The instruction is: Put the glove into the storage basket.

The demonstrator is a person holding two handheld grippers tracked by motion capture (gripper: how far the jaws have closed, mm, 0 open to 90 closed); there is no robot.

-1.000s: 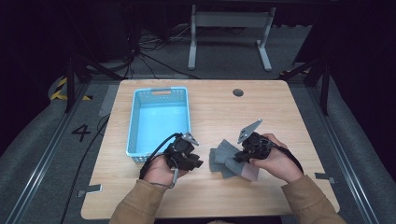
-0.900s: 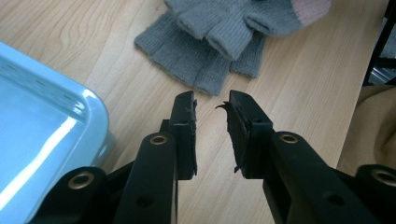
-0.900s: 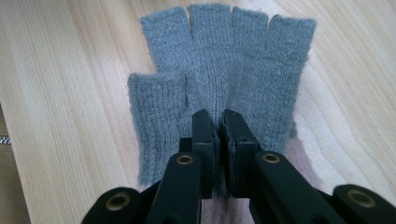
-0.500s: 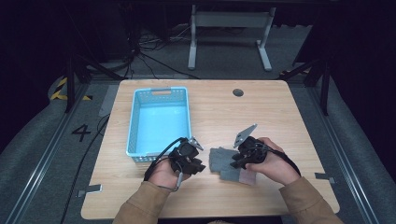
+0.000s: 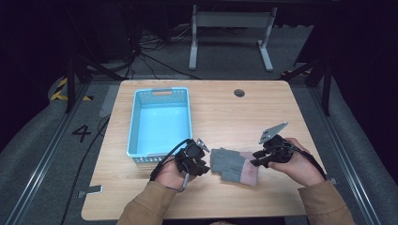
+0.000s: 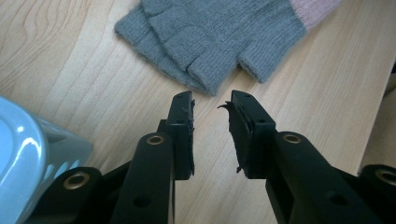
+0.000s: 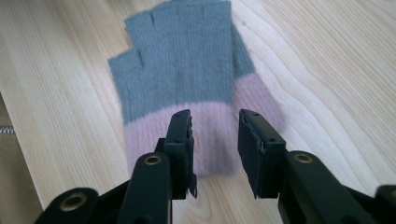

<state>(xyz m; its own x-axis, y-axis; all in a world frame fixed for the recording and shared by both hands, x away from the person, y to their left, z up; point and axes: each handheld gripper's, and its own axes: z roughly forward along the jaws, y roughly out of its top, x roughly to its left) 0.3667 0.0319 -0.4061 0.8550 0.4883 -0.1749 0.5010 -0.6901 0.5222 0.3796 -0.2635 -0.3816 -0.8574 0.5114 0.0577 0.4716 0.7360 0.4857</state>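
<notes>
A grey fingerless glove with a pink cuff (image 5: 233,165) lies flat on the wooden table near its front edge, between my two grippers. My left gripper (image 5: 204,164) stands open just off the glove's (image 6: 212,39) finger end, its tips (image 6: 211,108) a little short of the knit. My right gripper (image 5: 256,158) is open over the pink cuff (image 7: 212,135), with the jaws (image 7: 215,126) on either side of it and nothing held.
A light blue plastic basket (image 5: 159,123) stands empty on the table's left, right behind my left hand; its corner (image 6: 28,154) shows in the left gripper view. A round cable hole (image 5: 239,93) sits at the back. The front table edge is near.
The glove has been laid down flat on the table. Both grippers have come down toward the front edge and now stand at the glove's two ends.
</notes>
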